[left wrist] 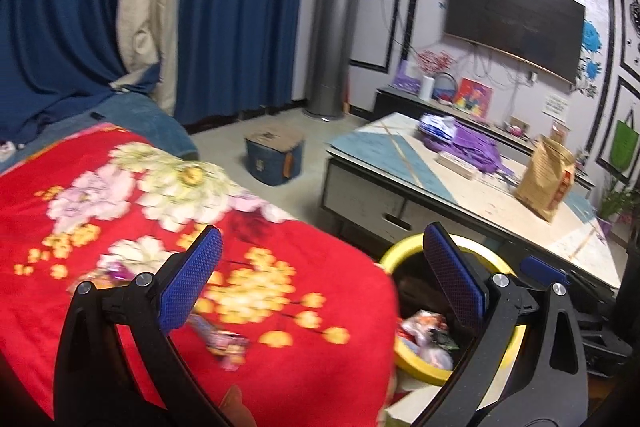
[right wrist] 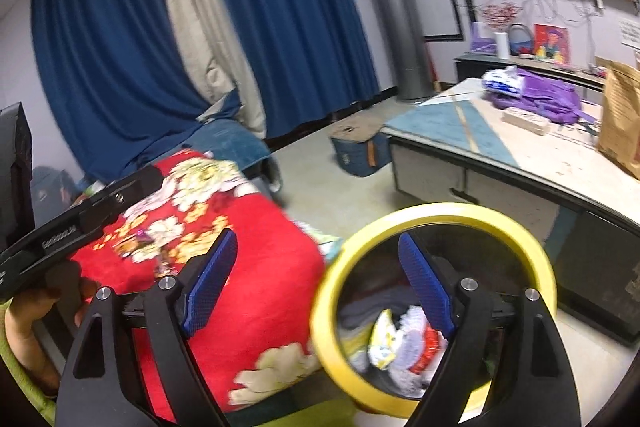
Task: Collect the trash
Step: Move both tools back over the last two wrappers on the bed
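A yellow-rimmed trash bin (left wrist: 404, 250) stands on the floor beside a bed with a red floral blanket (left wrist: 120, 195). Several wrappers lie inside the bin (right wrist: 386, 341). A pink and purple wrapper (left wrist: 228, 343) lies on the blanket, below and between my left fingertips. Another small wrapper (left wrist: 116, 273) lies further left on the blanket. My left gripper (left wrist: 320, 259) is open and empty, above the blanket's edge and the bin. My right gripper (right wrist: 316, 267) is open and empty, above the bin rim (right wrist: 440, 213). The left gripper's body (right wrist: 80, 223) shows at the left of the right wrist view.
A low coffee table (left wrist: 400, 163) stands right of the bin, with a purple bag (left wrist: 476, 147), a brown paper bag (left wrist: 544, 179) and a box on it. A blue stool (left wrist: 274, 157) sits on the floor. Blue curtains (left wrist: 240, 7), a grey column unit and a wall TV stand behind.
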A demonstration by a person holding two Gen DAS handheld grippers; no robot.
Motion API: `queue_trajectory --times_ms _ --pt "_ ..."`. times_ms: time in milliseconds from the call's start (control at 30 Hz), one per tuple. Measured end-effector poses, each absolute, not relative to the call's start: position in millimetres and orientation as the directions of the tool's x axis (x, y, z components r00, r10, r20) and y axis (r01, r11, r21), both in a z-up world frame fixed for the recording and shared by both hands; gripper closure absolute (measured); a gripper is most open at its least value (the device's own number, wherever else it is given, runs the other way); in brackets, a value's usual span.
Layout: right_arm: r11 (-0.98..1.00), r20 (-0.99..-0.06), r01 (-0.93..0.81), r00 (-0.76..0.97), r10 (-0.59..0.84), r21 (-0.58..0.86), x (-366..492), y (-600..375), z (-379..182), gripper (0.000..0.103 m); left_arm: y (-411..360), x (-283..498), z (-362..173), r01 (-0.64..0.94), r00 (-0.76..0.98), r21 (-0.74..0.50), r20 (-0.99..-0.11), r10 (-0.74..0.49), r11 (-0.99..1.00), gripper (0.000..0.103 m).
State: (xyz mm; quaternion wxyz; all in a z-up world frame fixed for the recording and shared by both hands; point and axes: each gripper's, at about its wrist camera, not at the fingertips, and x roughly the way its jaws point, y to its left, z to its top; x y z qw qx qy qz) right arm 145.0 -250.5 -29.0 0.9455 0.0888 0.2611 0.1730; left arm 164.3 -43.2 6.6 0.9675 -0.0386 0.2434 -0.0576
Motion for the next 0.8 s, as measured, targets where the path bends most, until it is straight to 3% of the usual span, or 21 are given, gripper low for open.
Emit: queue_trajectory --times_ms 333,800 --pt "0.882 -0.502 -0.401 0.726 0.470 0.246 156.1 -183.0 -29.1 0.023 28.0 154.7 9.0 -0.066 0.896 -0.085 -0.443 0.021 0.994 0.011" --pt "0.819 -0.590 -0.534 0.599 0.541 0.210 175.6 -100.9 -48.0 0.023 98.4 158.0 -10.7 -0.190 0.845 -0.105 -0.523 0.108 0.976 0.011"
